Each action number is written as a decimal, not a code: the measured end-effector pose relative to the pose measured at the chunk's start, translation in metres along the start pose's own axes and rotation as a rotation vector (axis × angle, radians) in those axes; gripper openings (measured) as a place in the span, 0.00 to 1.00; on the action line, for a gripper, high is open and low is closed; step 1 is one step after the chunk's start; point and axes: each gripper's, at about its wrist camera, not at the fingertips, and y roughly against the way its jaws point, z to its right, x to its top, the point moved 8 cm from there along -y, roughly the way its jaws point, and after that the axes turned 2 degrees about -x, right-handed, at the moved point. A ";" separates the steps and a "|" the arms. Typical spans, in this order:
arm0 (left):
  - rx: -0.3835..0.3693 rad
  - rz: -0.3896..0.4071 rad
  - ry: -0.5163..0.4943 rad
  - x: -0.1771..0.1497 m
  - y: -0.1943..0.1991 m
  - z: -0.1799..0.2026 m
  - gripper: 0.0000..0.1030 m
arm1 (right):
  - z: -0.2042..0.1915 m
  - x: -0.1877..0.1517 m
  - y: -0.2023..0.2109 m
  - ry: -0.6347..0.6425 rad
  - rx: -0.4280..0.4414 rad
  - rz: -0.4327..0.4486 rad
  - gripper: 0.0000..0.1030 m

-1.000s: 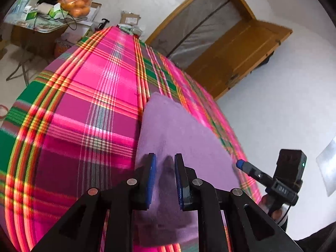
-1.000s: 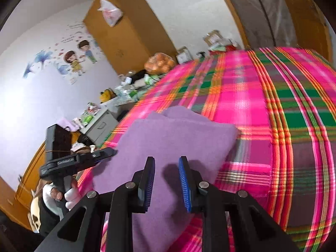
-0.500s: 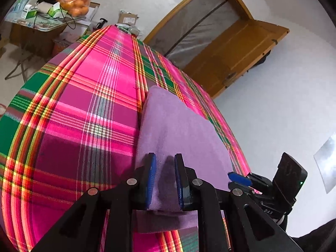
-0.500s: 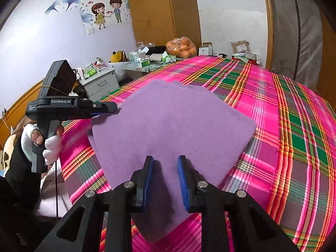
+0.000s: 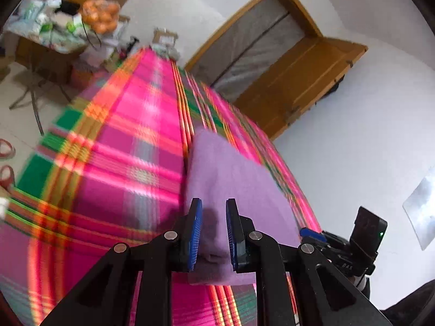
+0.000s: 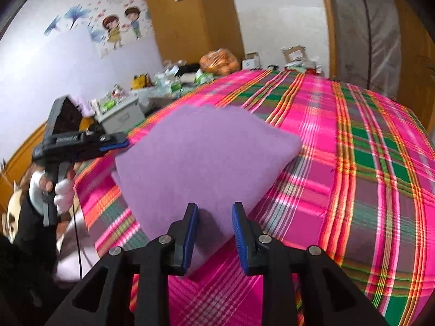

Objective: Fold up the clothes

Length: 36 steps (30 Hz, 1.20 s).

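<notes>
A folded purple cloth (image 5: 231, 184) lies on the pink plaid bedspread (image 5: 122, 149) near its front edge; it also shows in the right wrist view (image 6: 201, 160). My left gripper (image 5: 213, 233) is open, its jaws astride the cloth's near left corner. My right gripper (image 6: 214, 233) is open, its jaws astride the cloth's near right corner. The left gripper also shows in the right wrist view (image 6: 122, 144) at the cloth's left corner, and the right gripper shows in the left wrist view (image 5: 312, 235) at its right corner.
A cluttered side table (image 5: 51, 40) with a bag of oranges (image 5: 100, 17) stands beyond the bed's far left. A wooden door (image 5: 301, 78) and a screen lie behind. A white drawer unit (image 6: 122, 114) stands left of the bed. The bedspread (image 6: 367, 176) stretches right.
Both grippers' jaws have opened a little wider around the cloth's near corners. The cloth has settled flat on the bed. The left camera swung, blurring the view.
</notes>
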 end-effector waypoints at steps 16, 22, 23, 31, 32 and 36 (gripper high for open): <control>-0.004 -0.083 -0.063 -0.035 -0.016 0.005 0.16 | 0.016 0.012 -0.018 -0.102 0.016 0.005 0.23; -0.016 -0.075 -0.063 -0.037 -0.017 0.006 0.16 | 0.018 0.039 -0.033 -0.117 0.012 0.041 0.23; -0.015 -0.075 -0.065 -0.037 -0.017 0.005 0.16 | 0.019 0.041 -0.038 -0.122 0.014 0.040 0.23; -0.004 -0.082 -0.073 -0.025 -0.013 0.009 0.17 | 0.029 0.049 -0.046 -0.166 0.003 0.026 0.15; 0.002 -0.076 -0.085 -0.018 -0.013 0.011 0.17 | 0.028 0.053 -0.045 -0.163 -0.003 0.031 0.16; 0.026 -0.058 -0.131 0.014 -0.021 0.022 0.17 | 0.015 0.070 -0.047 -0.134 0.015 0.045 0.17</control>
